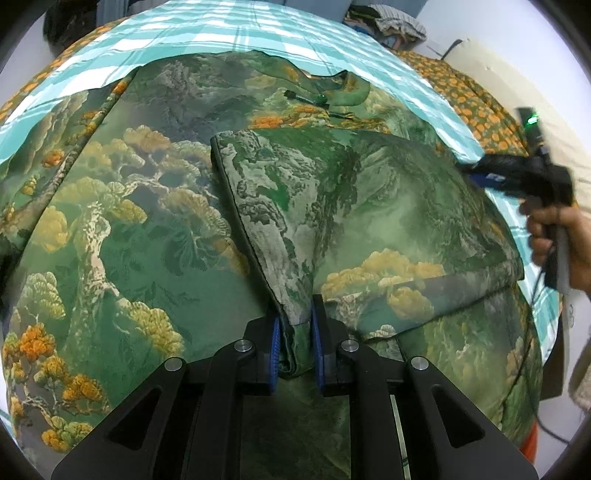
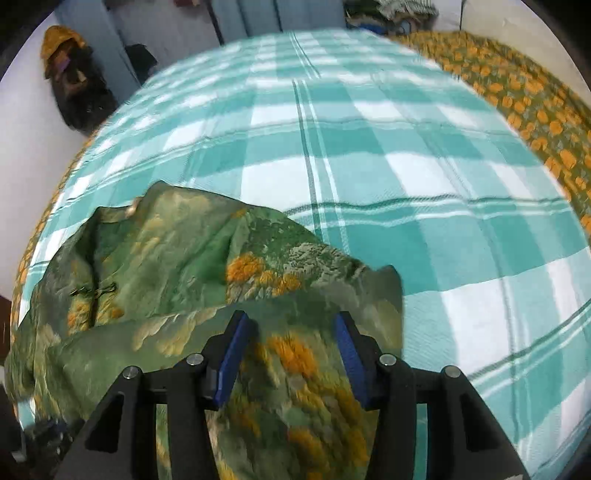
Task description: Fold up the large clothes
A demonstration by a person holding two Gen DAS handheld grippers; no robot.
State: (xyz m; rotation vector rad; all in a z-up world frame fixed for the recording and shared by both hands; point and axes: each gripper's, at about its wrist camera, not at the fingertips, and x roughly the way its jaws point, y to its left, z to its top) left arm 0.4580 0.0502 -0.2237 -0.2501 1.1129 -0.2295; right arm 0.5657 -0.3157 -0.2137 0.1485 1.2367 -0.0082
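one green landscape-print garment (image 1: pixel 155 229) on the bed (image 2: pixel 406 177), left hand-held gripper (image 1: pixel 295 334) clenched on its folded sleeve (image 1: pixel 295 206), right hand-held gripper (image 2: pixel 291 345) spread wide above the cloth

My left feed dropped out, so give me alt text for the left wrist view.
The left tool is shut on a folded edge of the green landscape-print garment, spread over a teal checked sheet. The right tool hovers at the garment's right edge.

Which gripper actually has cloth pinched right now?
The left gripper: its blue pads clamp a bunched fold of the green garment. The right gripper stands open, nothing pinched.
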